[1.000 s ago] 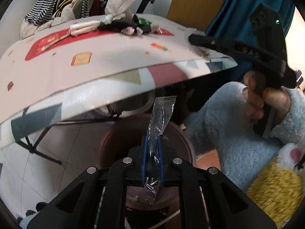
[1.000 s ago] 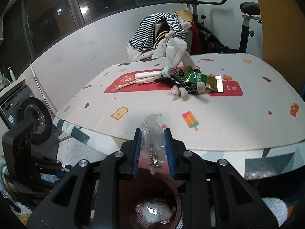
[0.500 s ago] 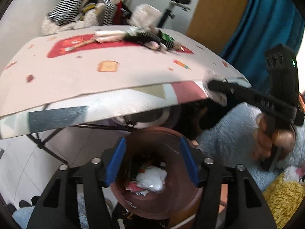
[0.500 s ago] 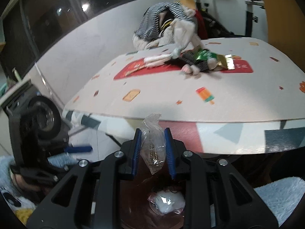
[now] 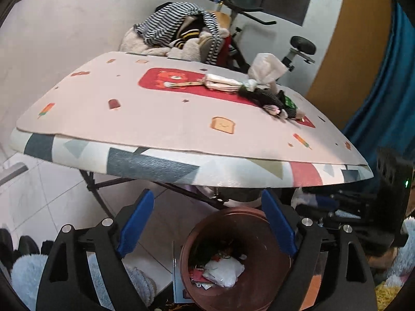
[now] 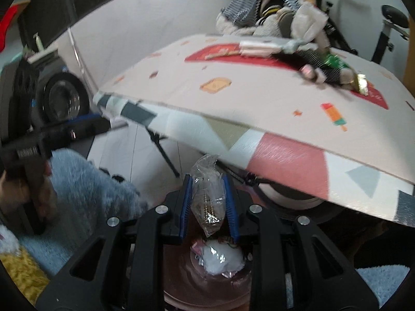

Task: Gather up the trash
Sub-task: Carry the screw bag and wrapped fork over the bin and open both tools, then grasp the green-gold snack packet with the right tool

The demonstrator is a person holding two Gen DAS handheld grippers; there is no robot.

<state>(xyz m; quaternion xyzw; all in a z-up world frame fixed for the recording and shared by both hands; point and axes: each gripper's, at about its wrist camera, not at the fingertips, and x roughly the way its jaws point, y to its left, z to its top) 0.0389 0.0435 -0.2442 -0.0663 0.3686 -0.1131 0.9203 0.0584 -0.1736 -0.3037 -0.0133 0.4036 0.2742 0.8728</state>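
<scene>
Right gripper point(image 6: 208, 204) pinches a clear plastic baggie point(image 6: 207, 199) right above the brown bin point(image 6: 197, 280); left gripper point(image 5: 206, 225) is empty, jaws opening. Best bet imo: center over the bin's mouth, then let go. More trash point(image 5: 269, 98) waits on the table point(image 5: 160, 119).

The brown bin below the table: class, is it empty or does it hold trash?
Holds trash: the bin has a white wad and scraps at its bottom.

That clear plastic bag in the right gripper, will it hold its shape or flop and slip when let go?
The clear plastic bag looks crinkled and thin, so probably floppy. Small metal pieces inside likely weight its bottom, so it should drop straight into the brown bin.
</scene>
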